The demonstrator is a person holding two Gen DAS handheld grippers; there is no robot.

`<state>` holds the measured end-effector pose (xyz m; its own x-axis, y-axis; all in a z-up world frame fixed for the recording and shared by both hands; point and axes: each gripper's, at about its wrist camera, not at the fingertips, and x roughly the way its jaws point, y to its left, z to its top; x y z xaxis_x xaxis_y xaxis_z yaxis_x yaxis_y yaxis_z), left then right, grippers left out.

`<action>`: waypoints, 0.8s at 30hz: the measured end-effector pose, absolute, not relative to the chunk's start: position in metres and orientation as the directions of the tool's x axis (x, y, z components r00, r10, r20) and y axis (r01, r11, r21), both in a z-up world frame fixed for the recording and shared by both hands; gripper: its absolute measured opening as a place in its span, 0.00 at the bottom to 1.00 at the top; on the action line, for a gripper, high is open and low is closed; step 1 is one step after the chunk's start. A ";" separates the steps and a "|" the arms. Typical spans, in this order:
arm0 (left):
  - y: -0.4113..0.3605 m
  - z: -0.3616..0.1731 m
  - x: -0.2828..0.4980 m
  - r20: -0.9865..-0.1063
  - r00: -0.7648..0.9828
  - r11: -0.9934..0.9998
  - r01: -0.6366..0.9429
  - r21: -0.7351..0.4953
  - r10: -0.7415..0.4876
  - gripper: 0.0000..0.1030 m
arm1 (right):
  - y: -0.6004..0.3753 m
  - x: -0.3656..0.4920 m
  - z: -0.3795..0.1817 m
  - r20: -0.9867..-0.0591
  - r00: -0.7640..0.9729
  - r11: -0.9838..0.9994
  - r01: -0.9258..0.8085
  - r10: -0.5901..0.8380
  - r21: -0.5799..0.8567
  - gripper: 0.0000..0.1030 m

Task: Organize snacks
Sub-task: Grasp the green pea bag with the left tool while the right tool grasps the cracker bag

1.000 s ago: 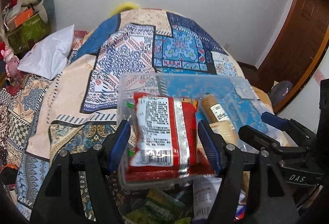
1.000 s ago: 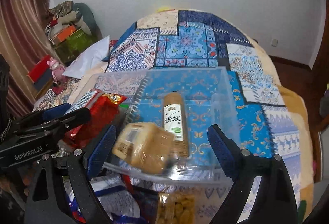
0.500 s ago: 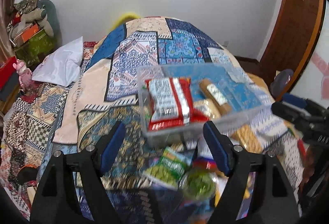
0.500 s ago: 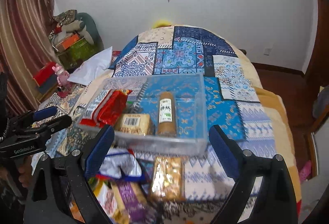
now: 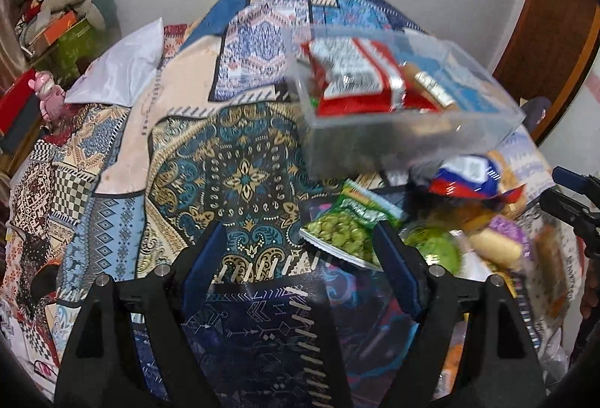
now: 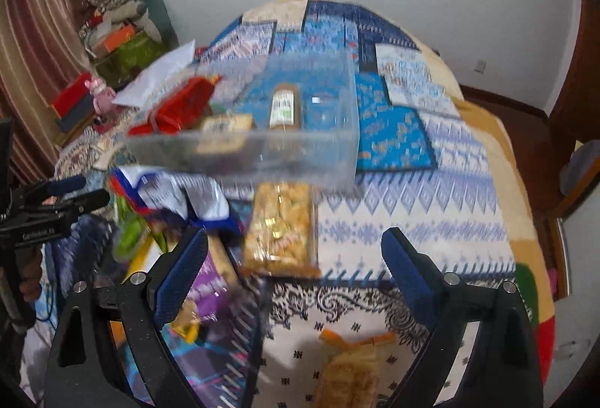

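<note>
A: Left gripper (image 5: 300, 258) stood released, nothing between its blue pads (image 5: 204, 258). It hung over the dark patterned quilt (image 5: 240, 179), its right pad overlapping a green pea bag (image 5: 347, 228) in the view; whether they touched I could not tell.

B: Right gripper (image 6: 294, 267) likewise, jaws wide, nothing held. Between its fingers the view showed a clear pack of golden snacks (image 6: 279, 231) lying flat on the white-and-blue cloth (image 6: 412, 220).

A: And the bin?

B: A clear bin (image 6: 285, 156) sat on the bed beyond both tools, apart from them. Inside: a red packet (image 6: 176, 108) at the left end, a small tan pack (image 6: 225, 126) beside it, a brown tube (image 6: 285, 106) lying lengthwise near the middle. The right part of the bin was bare.

A: From my side the red packet showed its white label face up, leaning on the near wall.

B: Loose snacks lay in a heap just in front of the bin: a red-white-blue bag (image 6: 168, 190), a purple pack (image 6: 210, 288), something green, blurred. One more golden pack (image 6: 352, 370) lay close under the right tool, well apart from the heap.

A: A hand (image 6: 30, 280) held the left tool's grip at the view's left edge.
</note>
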<state>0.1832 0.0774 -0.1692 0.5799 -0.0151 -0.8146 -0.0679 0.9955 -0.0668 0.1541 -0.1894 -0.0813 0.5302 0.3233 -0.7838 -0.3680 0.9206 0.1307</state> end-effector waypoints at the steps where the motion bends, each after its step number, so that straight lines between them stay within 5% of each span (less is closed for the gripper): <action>1: 0.077 -0.174 0.186 -0.820 0.572 0.995 -0.068 -0.066 -0.016 0.78 | -0.190 0.152 -0.087 -0.790 0.524 0.921 -0.367 0.319 0.128 0.90; 16: 0.063 -0.195 0.221 -0.811 0.572 0.988 -0.004 -0.152 -0.123 0.82 | -0.177 0.176 -0.121 -0.829 0.467 0.923 -0.358 0.307 0.140 0.86; 21: 0.050 -0.204 0.229 -0.823 0.551 0.987 0.005 -0.162 -0.138 0.77 | -0.174 0.171 -0.123 -0.828 0.450 0.913 -0.373 0.333 0.165 0.60; 24: 0.040 -0.202 0.224 -0.810 0.570 0.989 0.041 -0.140 -0.139 0.58 | -0.176 0.167 -0.121 -0.823 0.450 0.910 -0.374 0.346 0.179 0.51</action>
